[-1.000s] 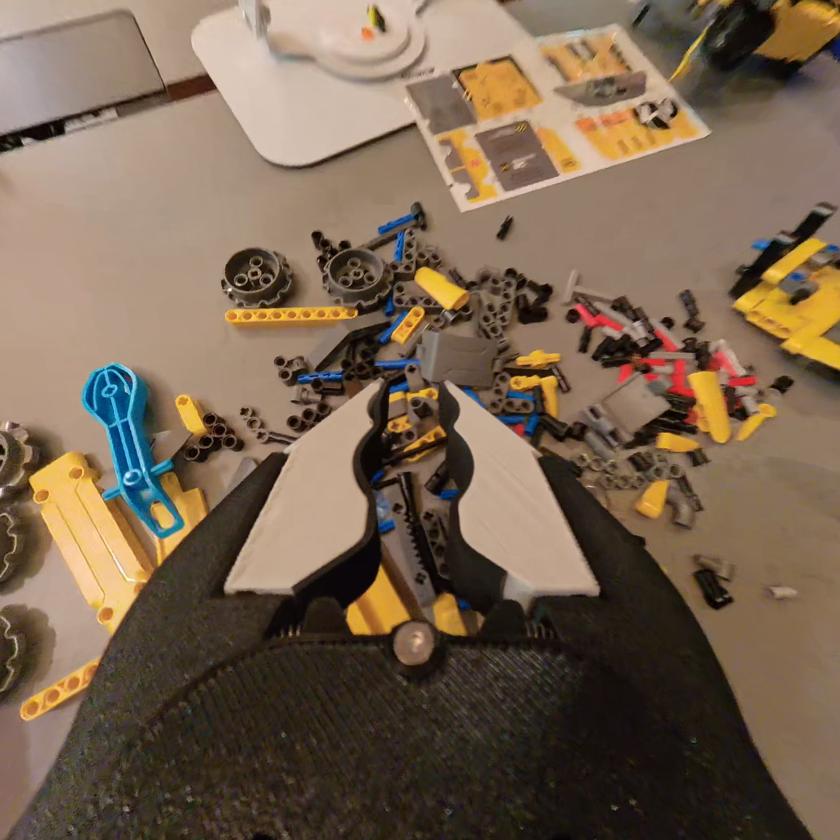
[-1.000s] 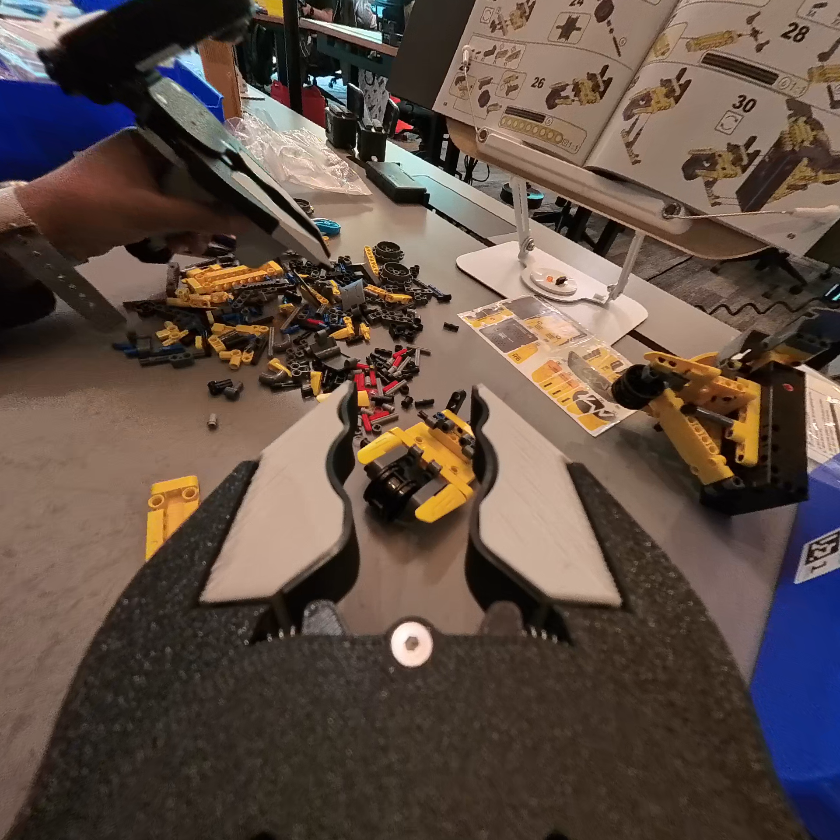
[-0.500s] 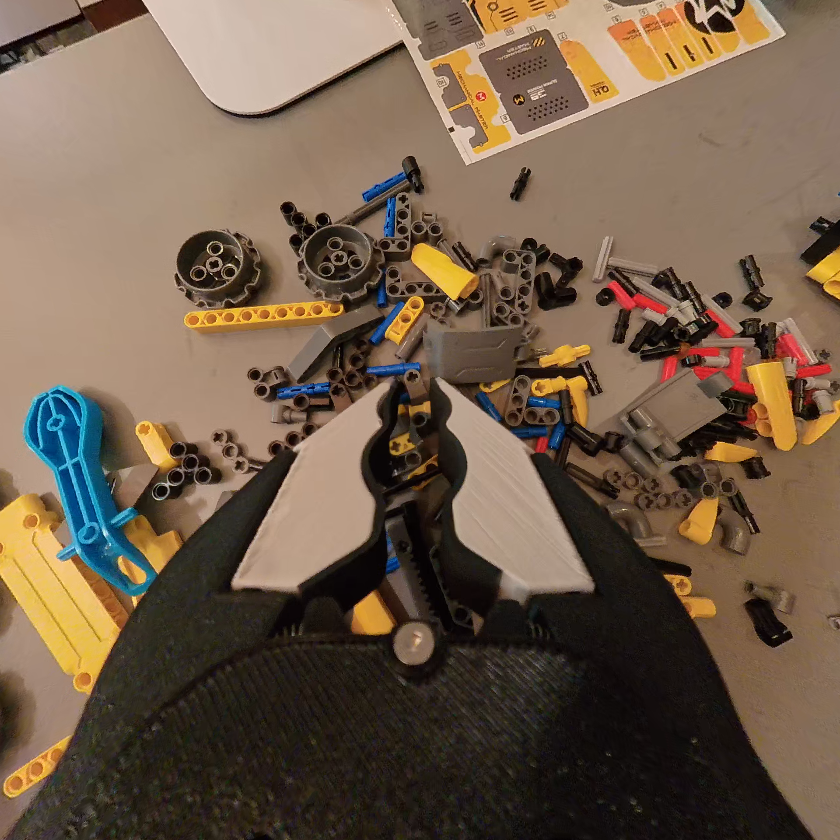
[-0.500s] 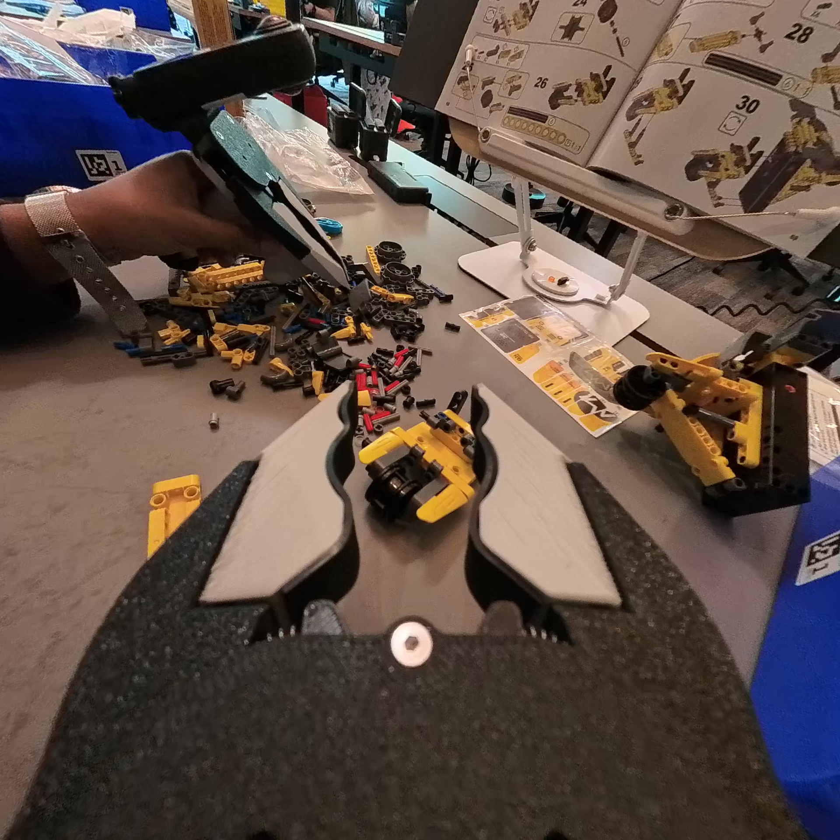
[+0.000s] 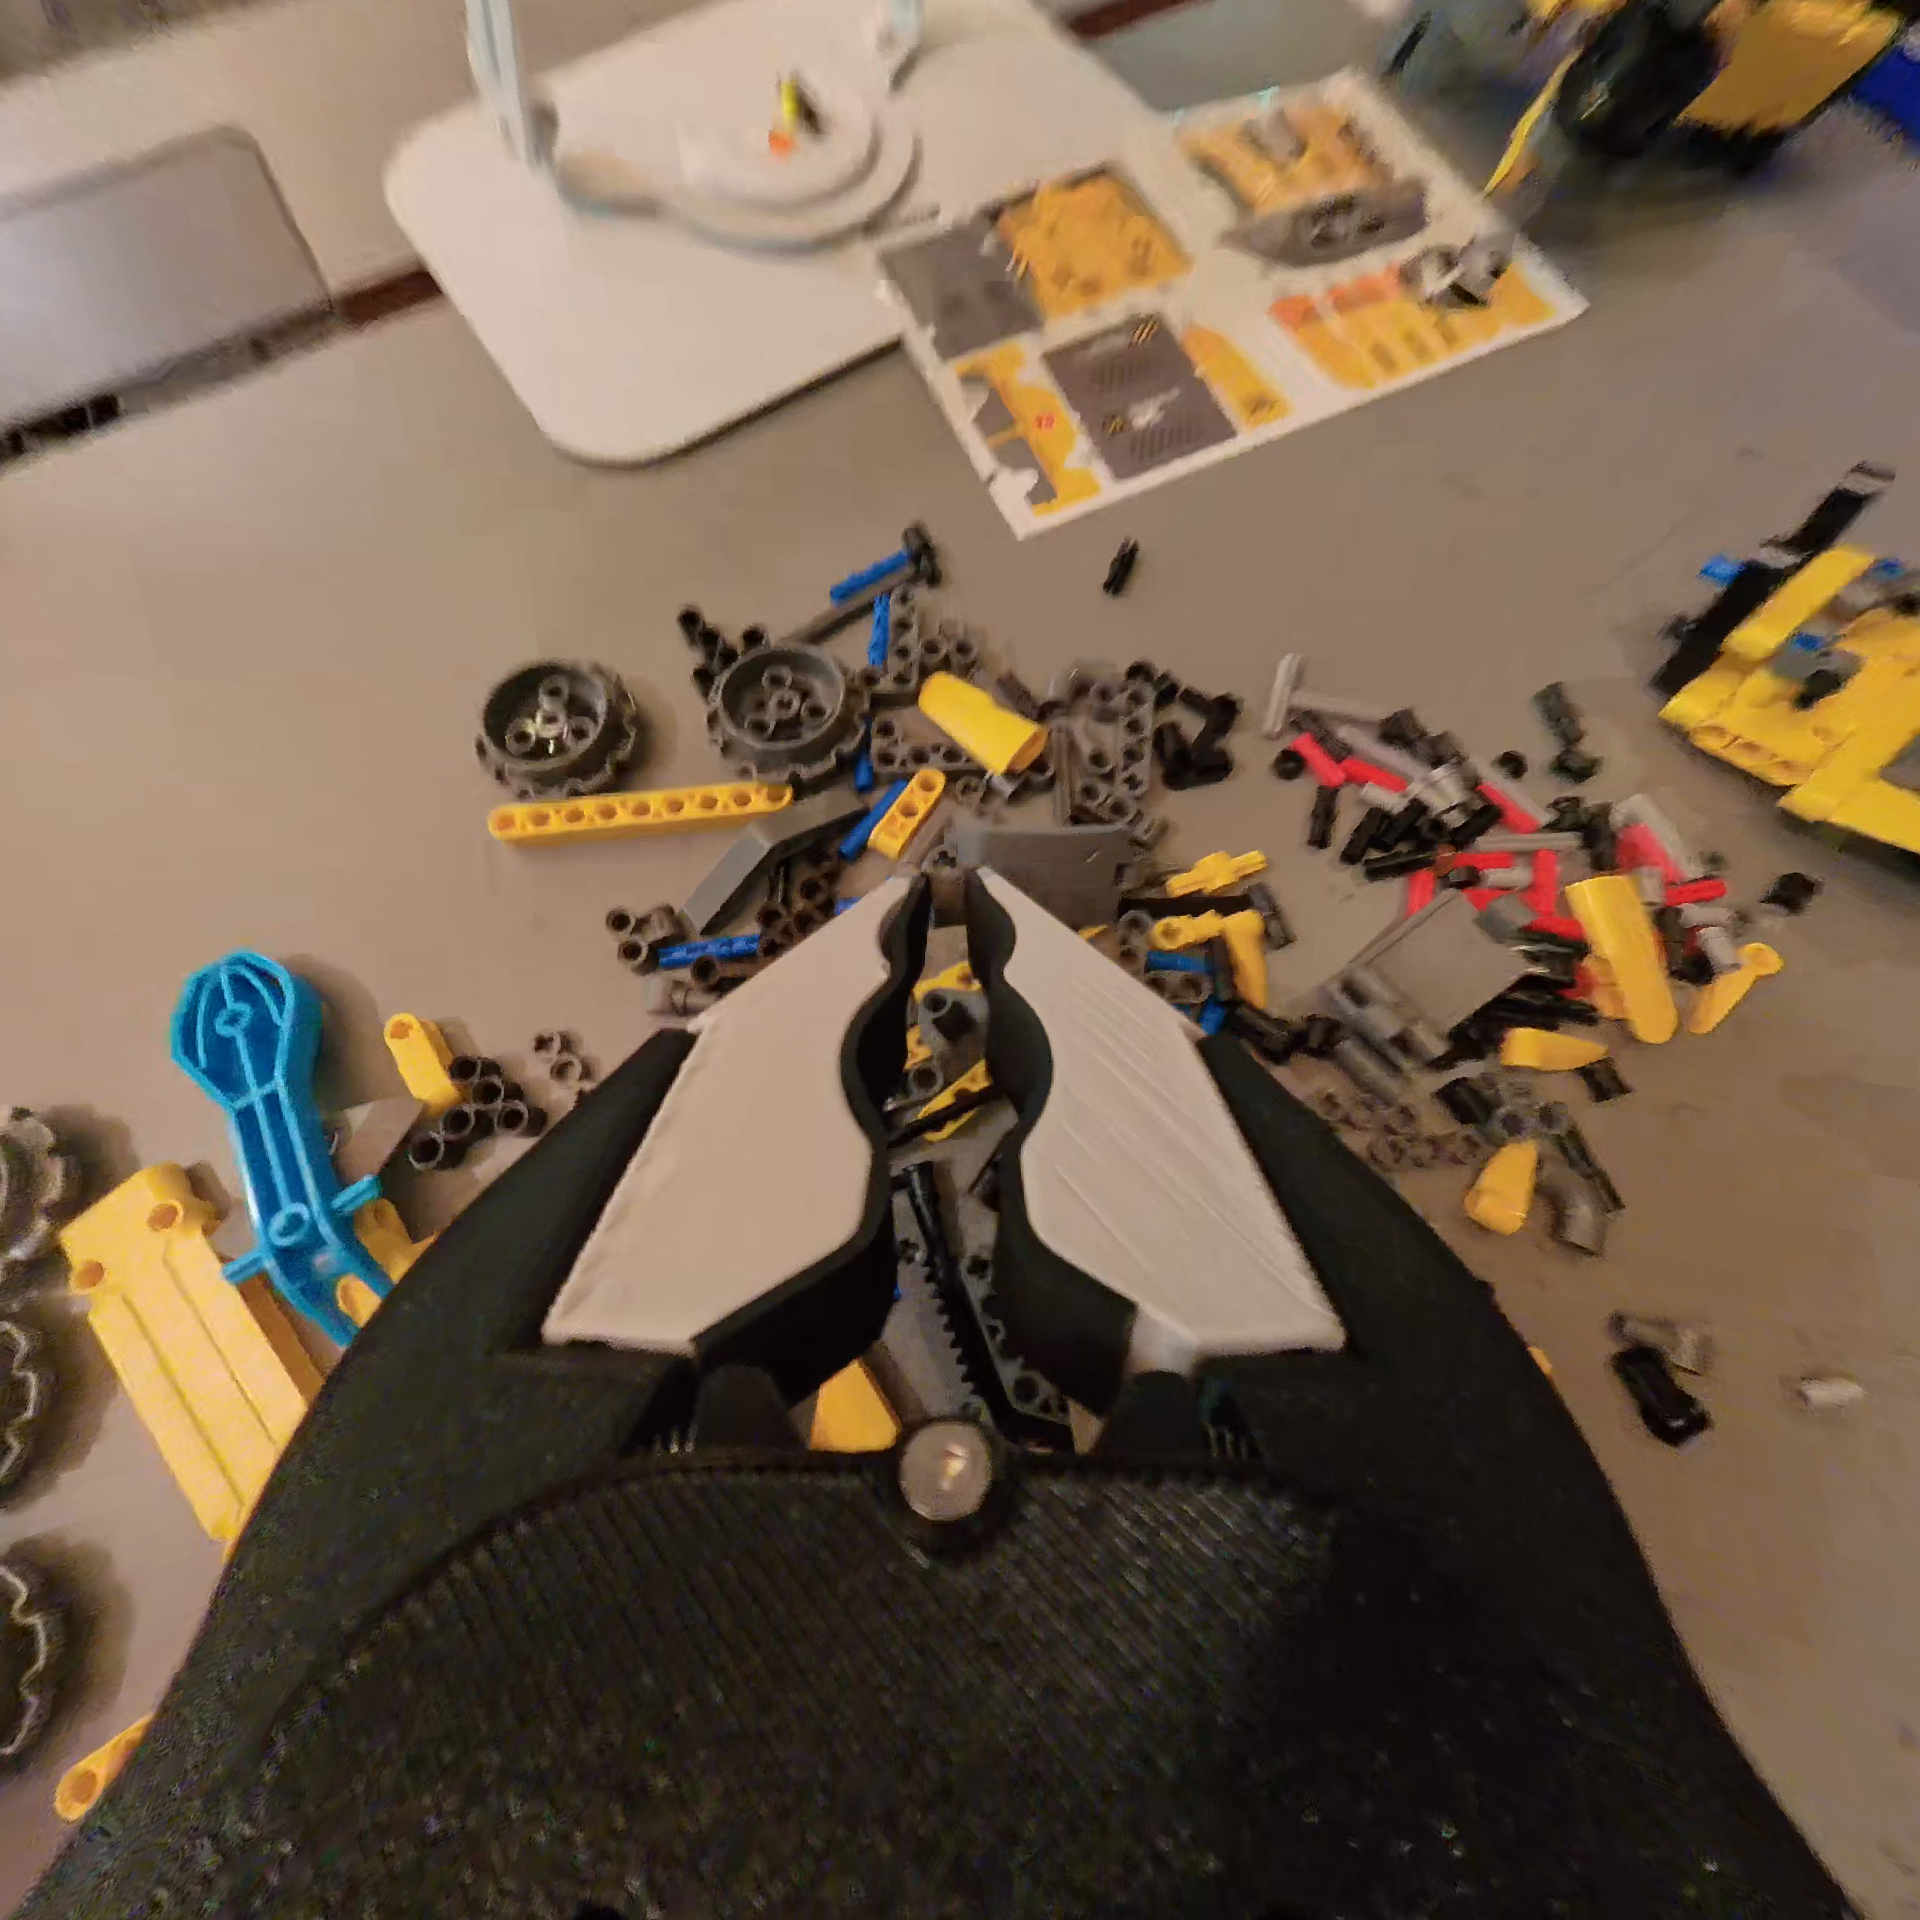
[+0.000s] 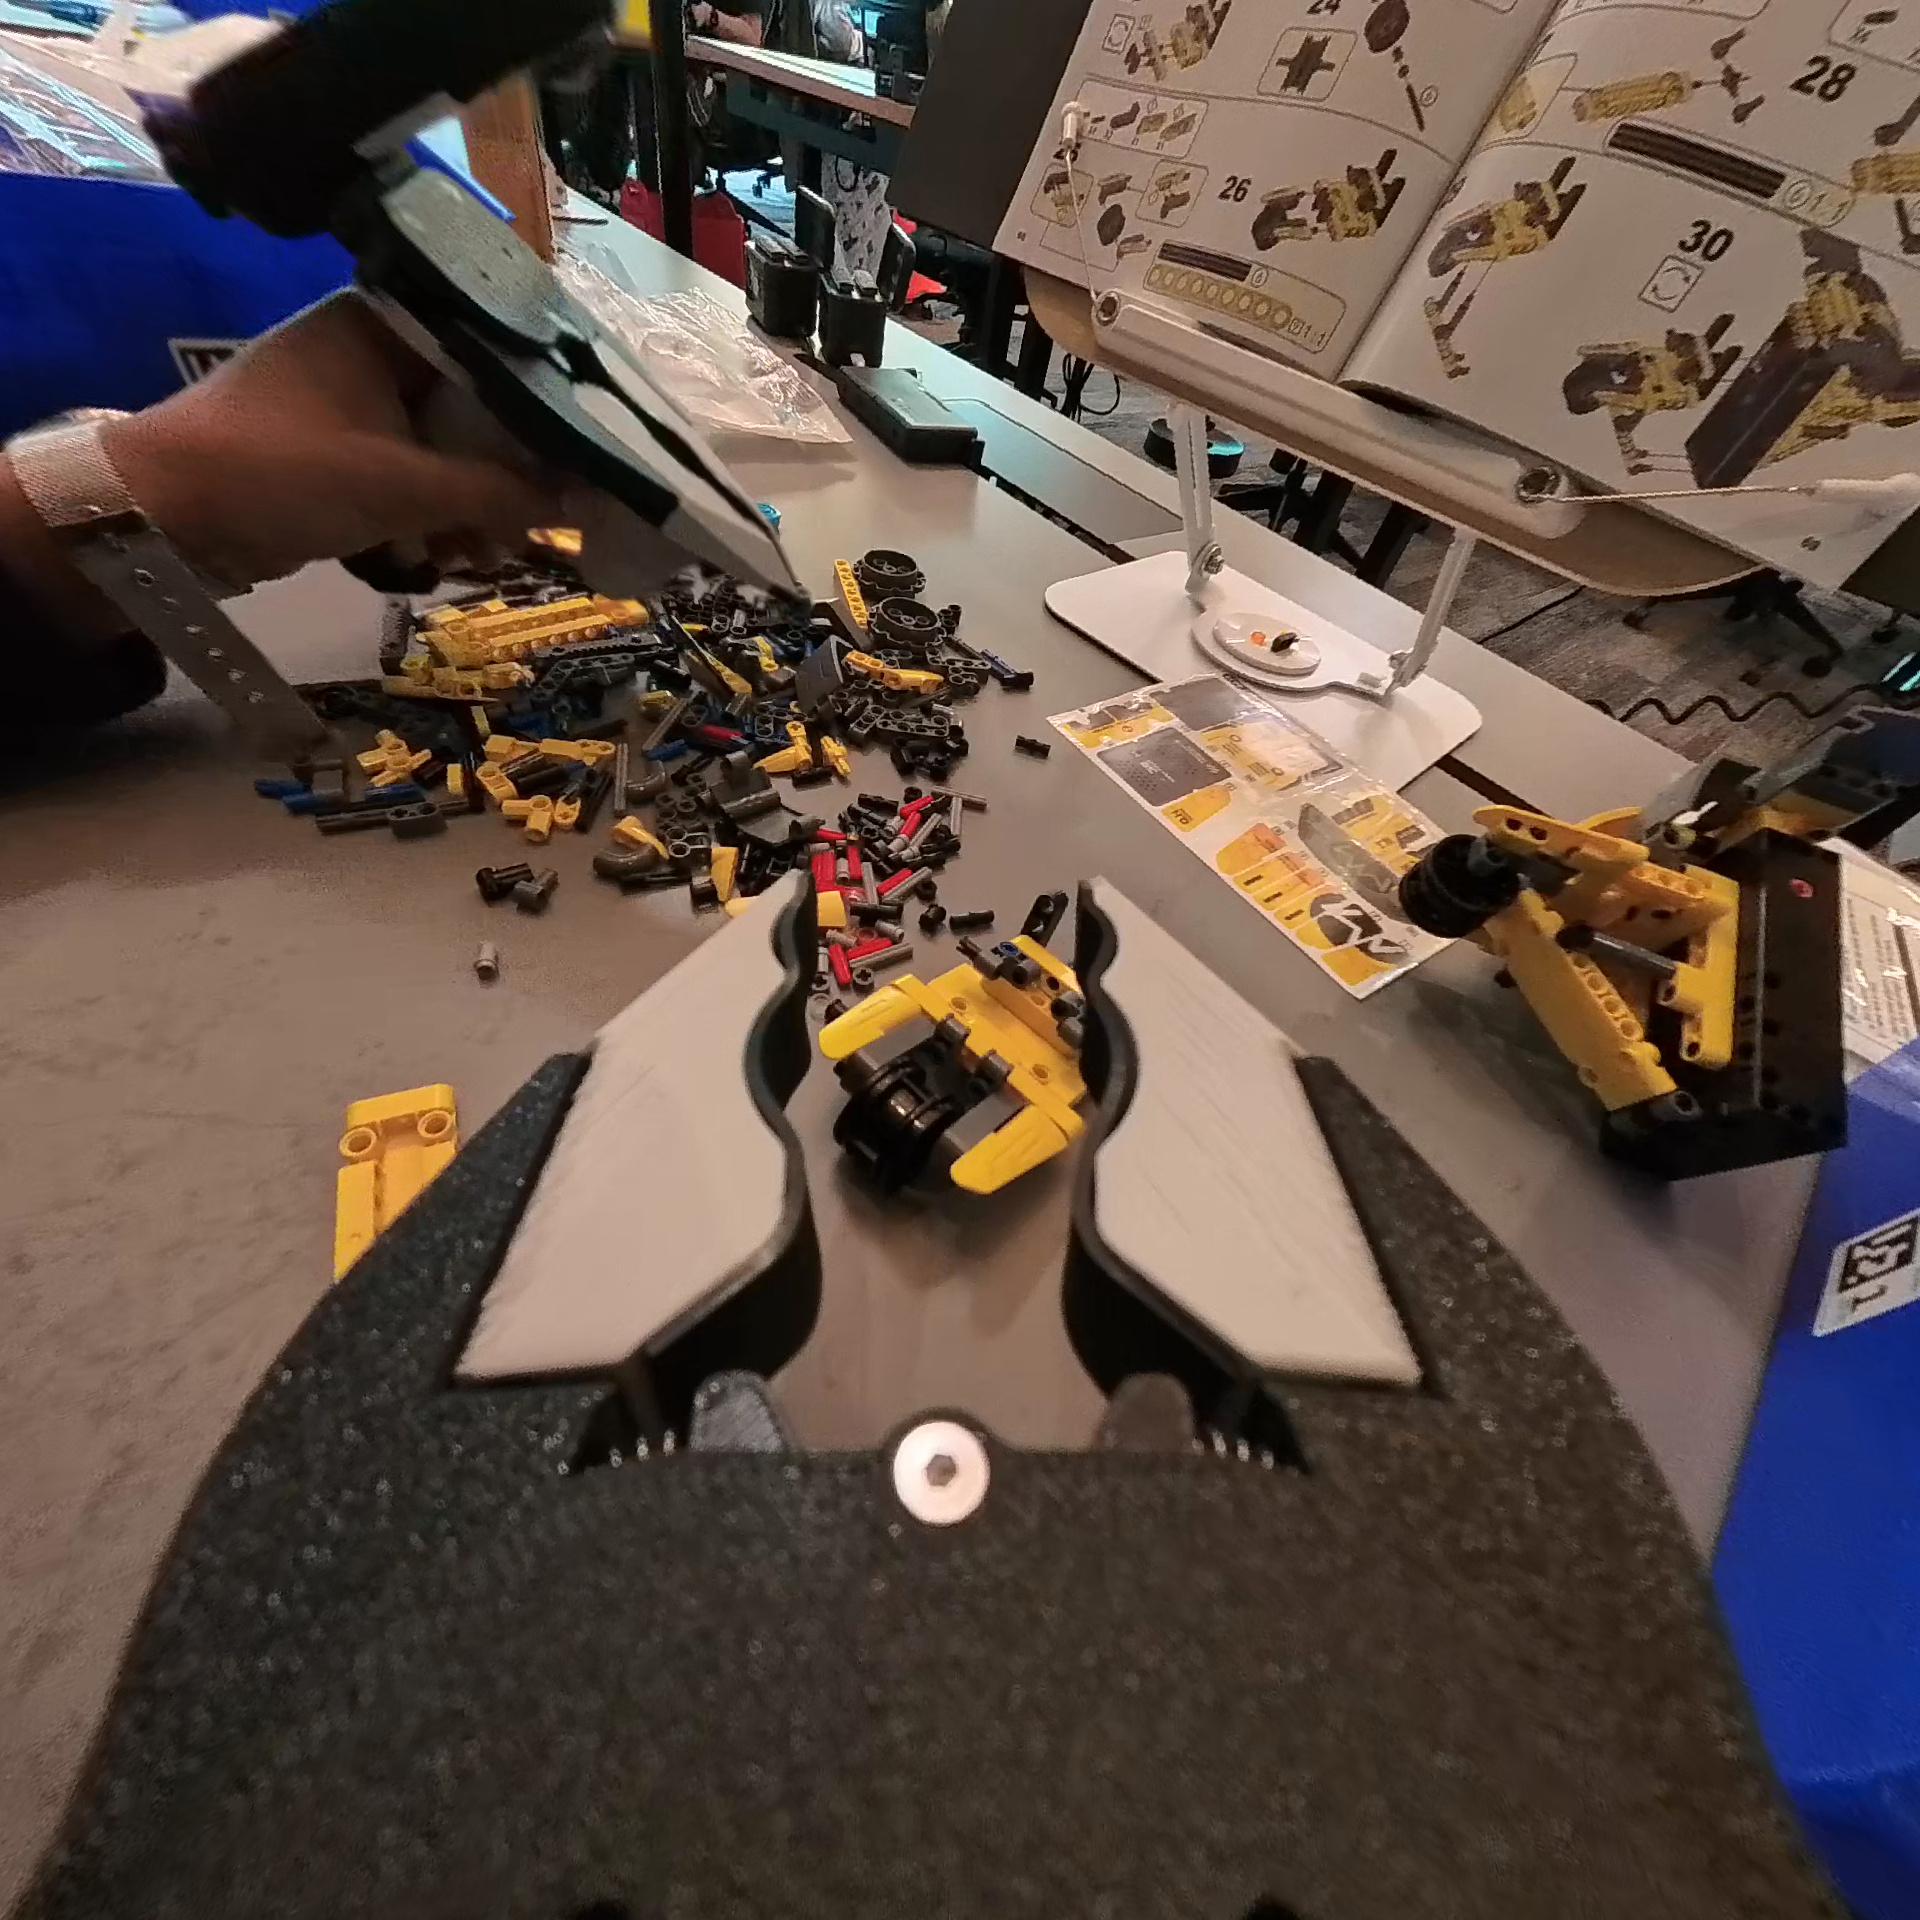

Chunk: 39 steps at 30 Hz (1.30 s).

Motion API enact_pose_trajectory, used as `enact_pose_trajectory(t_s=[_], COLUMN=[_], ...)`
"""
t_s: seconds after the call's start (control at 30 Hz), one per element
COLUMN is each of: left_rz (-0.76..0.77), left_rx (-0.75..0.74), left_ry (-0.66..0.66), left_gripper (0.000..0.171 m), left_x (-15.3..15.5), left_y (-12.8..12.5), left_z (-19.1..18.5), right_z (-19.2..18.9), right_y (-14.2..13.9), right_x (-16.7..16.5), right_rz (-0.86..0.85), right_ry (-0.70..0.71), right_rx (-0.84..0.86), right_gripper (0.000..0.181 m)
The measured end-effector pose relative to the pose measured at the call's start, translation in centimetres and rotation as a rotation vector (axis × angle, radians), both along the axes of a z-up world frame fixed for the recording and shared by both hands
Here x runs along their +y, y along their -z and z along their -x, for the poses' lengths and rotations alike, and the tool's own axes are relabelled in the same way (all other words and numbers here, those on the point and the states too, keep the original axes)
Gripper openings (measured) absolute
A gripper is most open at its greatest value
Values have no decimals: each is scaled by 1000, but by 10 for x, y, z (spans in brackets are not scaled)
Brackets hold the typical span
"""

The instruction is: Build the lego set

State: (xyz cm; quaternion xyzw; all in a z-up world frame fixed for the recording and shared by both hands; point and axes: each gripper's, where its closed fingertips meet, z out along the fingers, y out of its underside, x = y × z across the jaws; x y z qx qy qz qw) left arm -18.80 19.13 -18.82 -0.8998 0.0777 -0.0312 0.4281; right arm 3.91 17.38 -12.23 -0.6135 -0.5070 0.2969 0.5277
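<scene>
Over the parts pile, mid-worktop: left gripper (image 5: pixel 940 883) hangs tilted down over the loose parts (image 5: pixel 1091 935), tips just above a grey panel (image 5: pixel 1049 857)
Just changed: half a second back this gripper was dipped low into the heap with a clear gap between its fingers; now it's pulled up and away and the view is blurred with motion
Left jaws: drawn in until the tips all but meet; there's a dark speck between them, but I can't tell whether a piece is pinched there
Right gripper (image 6: pixel 940 894): hasn't budged across the second, low over the worktop's near edge
Right jaws: spread wide, gripping nothing; a small yellow-and-black sub-assembly (image 6: pixel 956 1070) lies on the surface between the fingers, close against the right one
Hand (image 6: pixel 312 447): a person's hand carries the left gripper, seen from the right wrist view
Around the pile: blue tool (image 5: pixel 260 1091) and long yellow beams toward the left edge, toothed grey wheels beyond
Surface: grey worktop (image 5: pixel 312 623), matte; sticker sheet (image 5: pixel 1195 312) and white stand base (image 5: pixel 644 343) toward the far edge
Right edge: larger yellow-and-black build (image 6: pixel 1662 987) beside a blue box (image 6: pixel 1849 1455)
Room: open instruction booklet (image 6: pixel 1507 208) propped on the stand; more desks and cables behind
</scene>
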Motion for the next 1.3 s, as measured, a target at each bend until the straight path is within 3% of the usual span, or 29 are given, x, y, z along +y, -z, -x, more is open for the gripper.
enact_pose_trajectory(t_s=[0.1,0.2,0.33,0.43,0.63,0.87,1.07,1.13,1.3], left_rz=[-98,-132,-31,53,27,124,128,130,41], left_rx=[-10,-32,-54,-19,-39,-117,41,81,60], left_ry=[74,223,435,506,377,320,297,297,303], left_gripper=[2,0,0,0,1,25,19,7,4], left_x=[-6,-22,-54,-71,-70,-67,-56,-55,-54], left_y=[-24,-35,-17,5,-2,21,34,35,15], left_z=[-24,-74,-150,-181,-153,-141,-139,-137,-139], right_z=[-1,-2,-2,-2,-3,-2,-2,-2,-2], right_y=[0,1,0,0,-1,2,2,1,1], right_x=[1,3,3,3,2,2,3,2,2], right_rz=[-1,0,1,-5,4,-7,-7,-8,-6], right_ry=[5,13,11,10,6,12,12,11,9], right_rx=[-2,-4,-1,-4,10,-10,-11,-9,-6], right_gripper=[49,49,49,49,49,49,49,49,49])
